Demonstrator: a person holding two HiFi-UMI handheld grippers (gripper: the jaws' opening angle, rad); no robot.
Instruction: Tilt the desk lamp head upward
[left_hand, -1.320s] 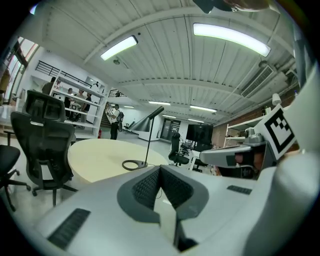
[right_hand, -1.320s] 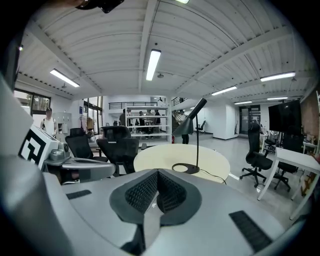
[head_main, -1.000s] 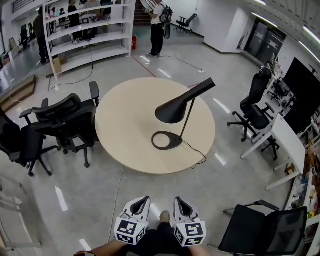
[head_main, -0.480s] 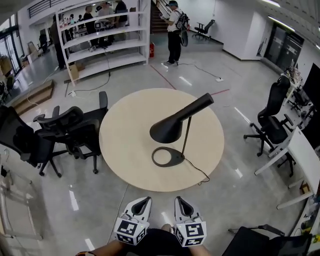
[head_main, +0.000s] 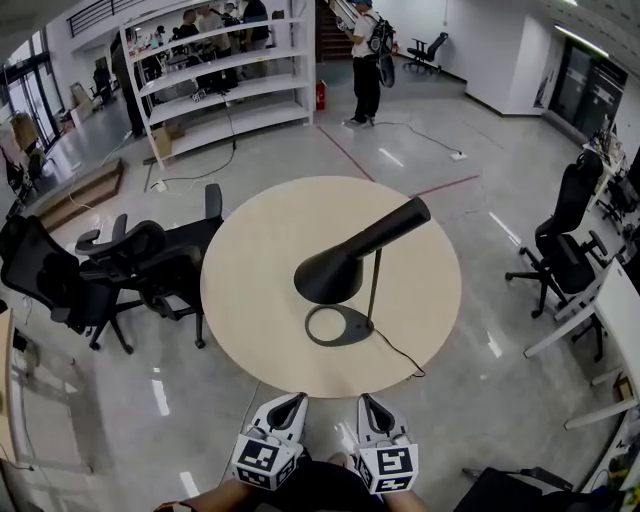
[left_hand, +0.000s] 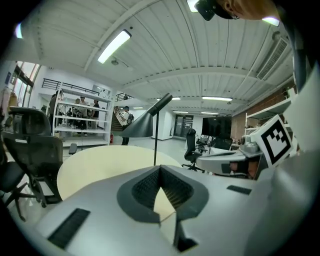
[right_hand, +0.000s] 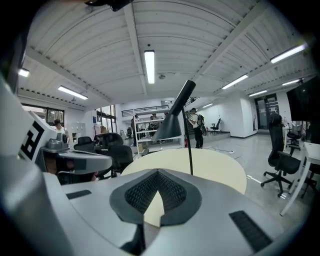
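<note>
A black desk lamp stands on the round beige table (head_main: 250, 260). Its cone head (head_main: 335, 272) slopes down to the left, above its ring base (head_main: 338, 325) and thin stem (head_main: 374, 285). My left gripper (head_main: 290, 402) and right gripper (head_main: 368, 403) hang side by side below the table's near edge, well short of the lamp. Both are shut and hold nothing. In the left gripper view the lamp (left_hand: 142, 125) rises beyond the left gripper's (left_hand: 160, 167) closed tips. In the right gripper view the lamp (right_hand: 172, 125) stands past the right gripper's (right_hand: 158, 171) closed tips.
The lamp's cord (head_main: 400, 350) trails off the table's near right edge. Black office chairs (head_main: 140, 265) crowd the table's left side, and another chair (head_main: 570, 235) stands by a white desk (head_main: 600, 300) at right. White shelving (head_main: 220, 80) and a standing person (head_main: 368, 50) are far behind.
The table and lamp have slid lower and nearer to the middle of the head view. Both grippers stay shut at the bottom edge.
</note>
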